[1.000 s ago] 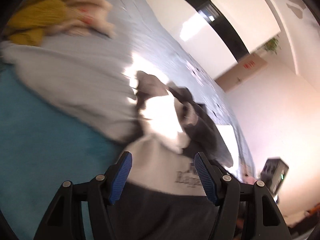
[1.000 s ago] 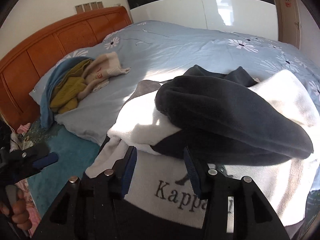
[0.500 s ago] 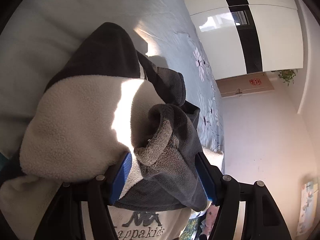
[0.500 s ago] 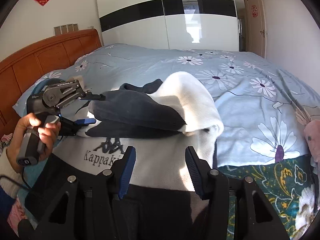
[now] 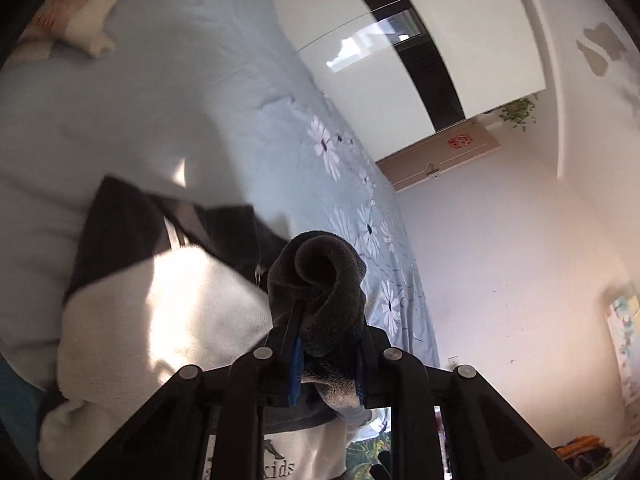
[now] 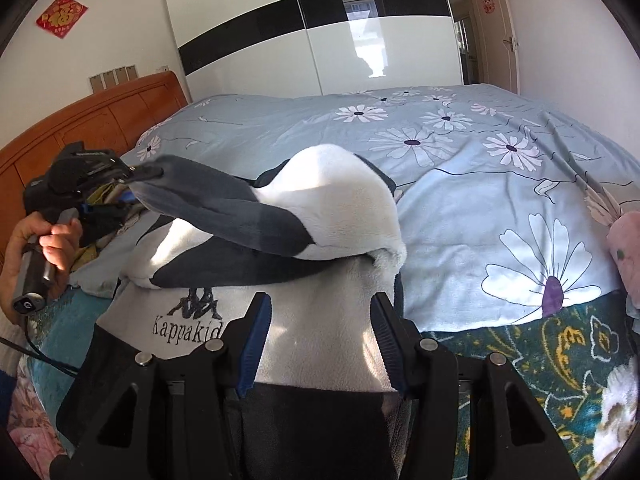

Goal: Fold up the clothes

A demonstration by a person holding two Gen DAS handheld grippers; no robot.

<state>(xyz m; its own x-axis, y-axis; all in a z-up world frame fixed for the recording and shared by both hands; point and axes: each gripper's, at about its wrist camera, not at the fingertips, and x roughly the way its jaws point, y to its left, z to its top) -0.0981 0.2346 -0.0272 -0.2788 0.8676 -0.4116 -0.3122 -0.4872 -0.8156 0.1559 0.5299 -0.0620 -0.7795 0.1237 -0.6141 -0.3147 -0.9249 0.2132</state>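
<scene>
left tongs (image 5: 326,344) closing, dark grey cuff (image 5: 320,280) of the fleece top (image 6: 320,216) bunched between the blue pads, sleeve drawn out taut toward the hand (image 6: 44,240) on the grip. right tongs (image 6: 322,340) apart, nothing pinched, white chest of the top with its printed logo just beyond the tips. top draped over the near edge of the bed (image 6: 460,168), flowered blue quilt beyond. folded cream garment (image 5: 80,20) far up-left of the left tongs. wooden headboard (image 6: 100,120) behind the left tongs; wardrobe (image 6: 320,32) past the bed.
</scene>
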